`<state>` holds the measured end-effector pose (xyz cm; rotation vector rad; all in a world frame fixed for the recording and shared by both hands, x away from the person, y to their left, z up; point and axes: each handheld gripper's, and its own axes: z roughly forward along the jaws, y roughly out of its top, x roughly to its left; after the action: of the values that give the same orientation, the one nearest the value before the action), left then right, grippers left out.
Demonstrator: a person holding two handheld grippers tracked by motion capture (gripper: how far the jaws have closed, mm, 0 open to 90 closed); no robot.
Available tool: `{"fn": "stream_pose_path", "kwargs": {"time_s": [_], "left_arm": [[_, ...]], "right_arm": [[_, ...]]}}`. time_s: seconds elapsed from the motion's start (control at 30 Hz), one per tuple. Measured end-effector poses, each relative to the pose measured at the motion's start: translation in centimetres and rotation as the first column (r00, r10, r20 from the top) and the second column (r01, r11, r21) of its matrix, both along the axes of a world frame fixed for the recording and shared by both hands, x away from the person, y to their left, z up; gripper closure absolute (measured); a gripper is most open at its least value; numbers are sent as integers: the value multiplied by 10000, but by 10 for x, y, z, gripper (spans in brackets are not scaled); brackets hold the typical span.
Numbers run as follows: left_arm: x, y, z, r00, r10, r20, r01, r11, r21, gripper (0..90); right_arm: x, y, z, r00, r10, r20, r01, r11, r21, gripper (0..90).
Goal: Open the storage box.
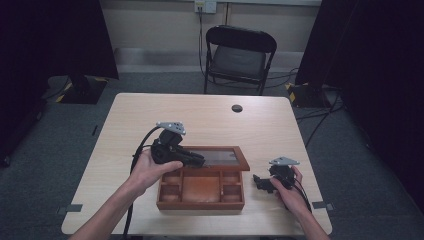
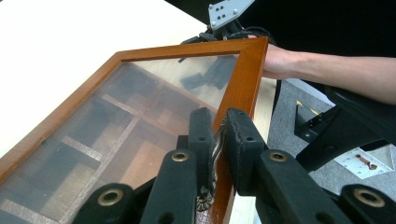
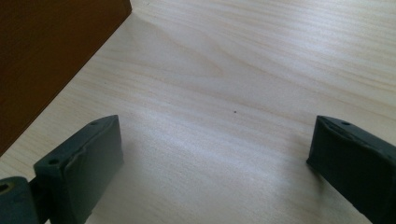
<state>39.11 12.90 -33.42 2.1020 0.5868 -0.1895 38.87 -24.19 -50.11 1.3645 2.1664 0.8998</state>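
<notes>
At the lower centre of the high view, a wooden box (image 1: 201,190) with small compartments sits on the pale table (image 1: 210,115), its glass lid (image 1: 220,157) raised. The left gripper (image 1: 192,159) reaches over the box from the left. The left gripper view shows what the high view does not: its jaws are closed on the lid's (image 2: 140,116) wooden frame, at a small metal fitting. At lower right, the right gripper (image 1: 262,183) rests near the box, jaws spread wide over bare table in its own view. Beyond the table stands a black chair (image 1: 240,55).
</notes>
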Motion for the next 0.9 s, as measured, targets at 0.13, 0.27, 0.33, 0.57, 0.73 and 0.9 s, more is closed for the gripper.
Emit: {"fn": "stream_pose_path", "kwargs": {"time_s": [0.13,0.27,0.33,0.57,0.73,0.9], "left_arm": [[1,0,2,9999,72,70,-72,10000,-1,810],[3,0,4,9998,121,154,-120,9999,-71,810],[3,1,5,9997,124,190,-122,9999,-81,811],[5,1,8,9996,125,249,-122,9999,-110,811],[7,1,8,9997,109,224,-106,9999,-134,812],[8,2,9,9996,201,219,-196,9995,-228,812]], "right_arm": [[0,0,0,10000,-14,-12,14,10000,-2,21],[0,0,0,10000,-11,-7,11,10000,-5,21],[0,0,0,10000,-12,-8,12,10000,-3,21],[0,0,0,10000,-11,-6,11,10000,-4,21],[0,0,0,10000,-12,-7,12,10000,-4,21],[0,0,0,10000,-12,-8,12,10000,-3,21]]}}
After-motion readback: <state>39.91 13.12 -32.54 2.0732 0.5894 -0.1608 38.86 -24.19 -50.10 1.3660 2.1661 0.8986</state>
